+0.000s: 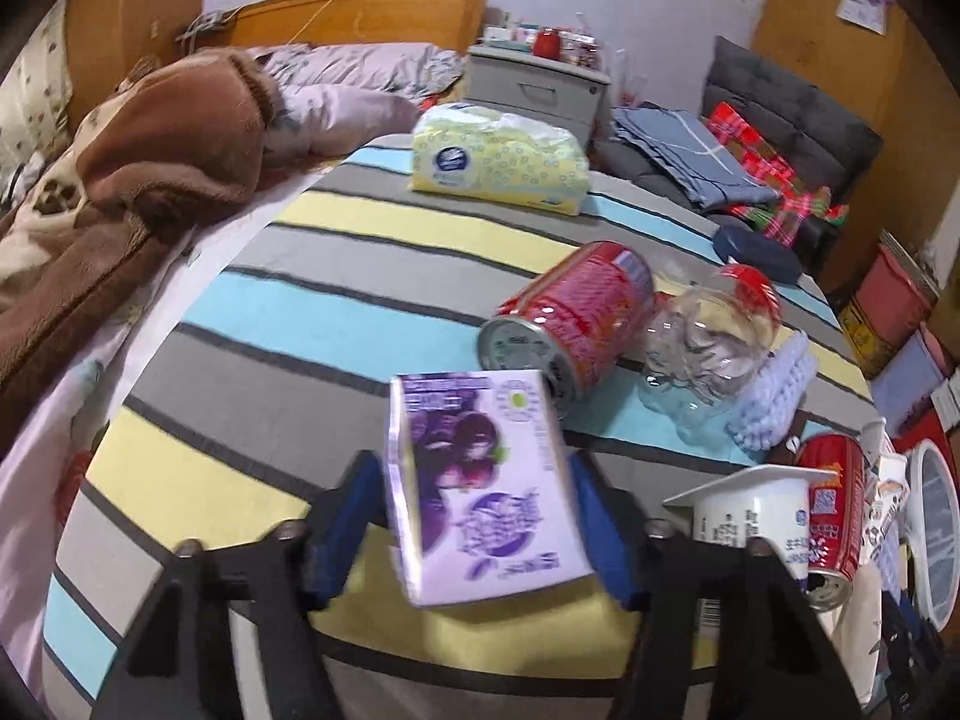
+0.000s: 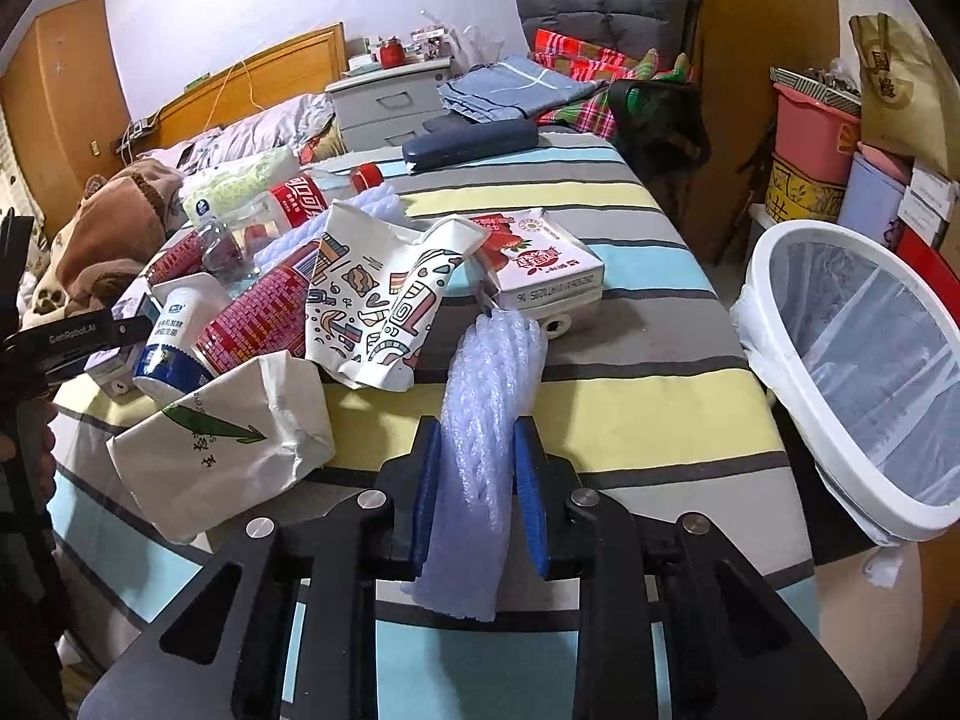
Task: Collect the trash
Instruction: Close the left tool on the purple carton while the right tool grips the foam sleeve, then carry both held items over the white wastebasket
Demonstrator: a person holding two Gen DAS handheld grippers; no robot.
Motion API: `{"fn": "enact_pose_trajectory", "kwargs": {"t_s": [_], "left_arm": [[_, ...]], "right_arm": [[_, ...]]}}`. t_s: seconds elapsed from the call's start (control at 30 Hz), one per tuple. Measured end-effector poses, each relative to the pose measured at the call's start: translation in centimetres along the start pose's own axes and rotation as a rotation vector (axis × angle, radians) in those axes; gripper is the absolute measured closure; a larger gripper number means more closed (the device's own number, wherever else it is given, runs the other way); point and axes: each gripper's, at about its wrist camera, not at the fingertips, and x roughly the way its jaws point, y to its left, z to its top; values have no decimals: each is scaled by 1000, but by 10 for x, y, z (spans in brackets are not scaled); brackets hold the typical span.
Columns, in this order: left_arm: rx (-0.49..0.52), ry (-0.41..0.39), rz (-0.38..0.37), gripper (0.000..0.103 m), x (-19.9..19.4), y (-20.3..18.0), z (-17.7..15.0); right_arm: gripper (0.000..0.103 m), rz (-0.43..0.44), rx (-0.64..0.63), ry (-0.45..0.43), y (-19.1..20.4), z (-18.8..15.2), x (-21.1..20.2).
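- Trash lies scattered over a striped bedspread (image 2: 600, 396) of grey, yellow and pale blue bands.
- Left gripper (image 1: 474, 516) has its blue pads clamped on a purple-and-white rectangular drink carton (image 1: 480, 480) printed with dark grapes; its writing is too blurred to read. The carton sits between the fingers, tilted, above the cover.
- Beyond the left fingertips lie a red ribbed metal can (image 1: 564, 324) on its side and a crumpled clear plastic bottle with a red cap (image 1: 714, 342).
- To the right of those fingers stand a white plastic yoghurt cup (image 1: 750, 516) and a second red can (image 1: 834, 516).
- Right gripper (image 2: 480, 492) has its blue pads pressed on a strip of translucent bubble wrap (image 2: 486, 414), which runs between the fingers and out past the tips.
- Just past the right fingertips lies a white strawberry milk carton (image 2: 540, 264), stamped "20260410".
- Left of the fingers sit a crumpled white paper bag with a green leaf print (image 2: 228, 450) and a torn white carton with doodle drawings (image 2: 372, 300).
- Right of the fingers, off the bed's edge, stands a white round bin with a clear liner (image 2: 864, 372).
- "GenRobot.AI" shows on the other gripper at the far left of the right wrist view.
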Motion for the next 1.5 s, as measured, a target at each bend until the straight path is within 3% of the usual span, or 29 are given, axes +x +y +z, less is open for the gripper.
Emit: {"fn": "enact_pose_trajectory", "kwargs": {"t_s": [0.3, 0.7, 1.1, 1.5], "left_arm": [[49, -40, -16, 44, -20, -12, -7], [117, -138, -106, 44, -90, -46, -22], [256, -174, -224, 44, -126, -137, -32], [412, -136, -418, 44, -136, -259, -58]], "right_arm": [[79, 28, 4, -23, -7, -2, -7], [79, 59, 26, -94, -22, 2, -35], [79, 31, 56, -170, -55, 6, -67], [79, -53, 135, -238, -120, 10, -95]]}}
